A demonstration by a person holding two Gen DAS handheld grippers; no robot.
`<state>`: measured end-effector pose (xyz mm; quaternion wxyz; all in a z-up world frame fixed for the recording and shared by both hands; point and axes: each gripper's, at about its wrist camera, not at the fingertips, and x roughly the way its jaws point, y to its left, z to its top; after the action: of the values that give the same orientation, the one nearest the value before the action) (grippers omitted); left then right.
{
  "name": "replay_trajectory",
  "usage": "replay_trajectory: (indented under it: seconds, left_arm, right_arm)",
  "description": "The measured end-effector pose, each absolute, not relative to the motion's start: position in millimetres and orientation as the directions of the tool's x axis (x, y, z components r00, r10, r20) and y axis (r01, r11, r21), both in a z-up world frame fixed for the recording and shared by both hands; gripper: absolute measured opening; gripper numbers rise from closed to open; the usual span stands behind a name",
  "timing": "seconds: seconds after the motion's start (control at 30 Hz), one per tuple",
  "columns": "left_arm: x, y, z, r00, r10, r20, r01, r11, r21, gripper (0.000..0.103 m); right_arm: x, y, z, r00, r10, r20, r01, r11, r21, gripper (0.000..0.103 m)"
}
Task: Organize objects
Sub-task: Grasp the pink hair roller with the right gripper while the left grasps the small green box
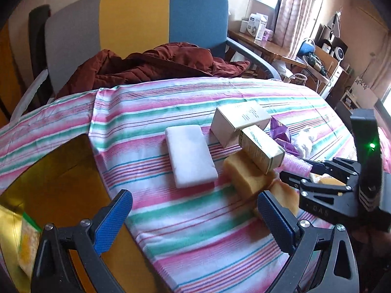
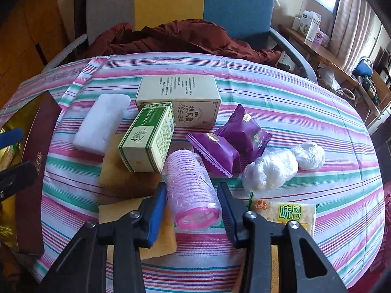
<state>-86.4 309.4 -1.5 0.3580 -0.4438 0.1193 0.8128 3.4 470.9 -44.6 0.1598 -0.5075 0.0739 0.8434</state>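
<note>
1. The right hand-held gripper (image 2: pixel 191 210) is clenched on a pink hair roller (image 2: pixel 190 185); its blue pads sit against the roller's two sides, near the open ring end that faces the camera.
2. The roller lies on its side on the striped cloth (image 2: pixel 305 102) covering the tabletop, close to the near edge, its far end pointing toward the green box (image 2: pixel 146 139).
3. The green box leans tilted, its near end resting on a yellow sponge (image 2: pixel 122 171); behind it lies a larger cream box (image 2: pixel 180 95), touching it.
4. A white foam block (image 2: pixel 100 124) lies left of the boxes; two purple snack packets (image 2: pixel 232 141) lie just right of the roller, one overlapping the other.
5. Two crumpled clear plastic balls (image 2: pixel 281 166) sit further right, and a yellow cracker packet (image 2: pixel 288 214) lies just beside the right finger.
6. The left hand-held gripper (image 1: pixel 195 222) is released, its jaws spread wide with nothing between them, hovering over the cloth's left side, well apart from the roller.
7. At the left edge is what seems to be a maroon box lid (image 2: pixel 36 161) over a gold-lined interior, though the view there is distorted.
</note>
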Motion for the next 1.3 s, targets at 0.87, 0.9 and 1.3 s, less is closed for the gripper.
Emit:
replay_trajectory:
  seconds: [0.87, 0.9, 1.3]
  left_arm:
    - [-131.0, 362.4, -7.1, -0.221, 0.541, -0.811, -0.648, -0.703, -0.292, 0.101]
    - [-133.1, 363.5, -7.6, -0.215, 0.543, -0.812, -0.645, -0.703, -0.3, 0.101]
    - [-134.6, 383.1, -3.0, -0.164, 0.562, -0.81, -0.658, -0.674, -0.335, 0.093]
  right_arm:
    - [5.1, 467.8, -45.5, -0.407, 0.254, -0.877, -0.337, -0.935, -0.114, 0.041]
    - [5.1, 468.2, -45.6, -0.408, 0.254, -0.877, -0.337, -0.935, -0.114, 0.041]
    - [5.1, 467.4, -45.1, -0.409, 0.256, -0.876, -0.335, -0.935, -0.117, 0.041]
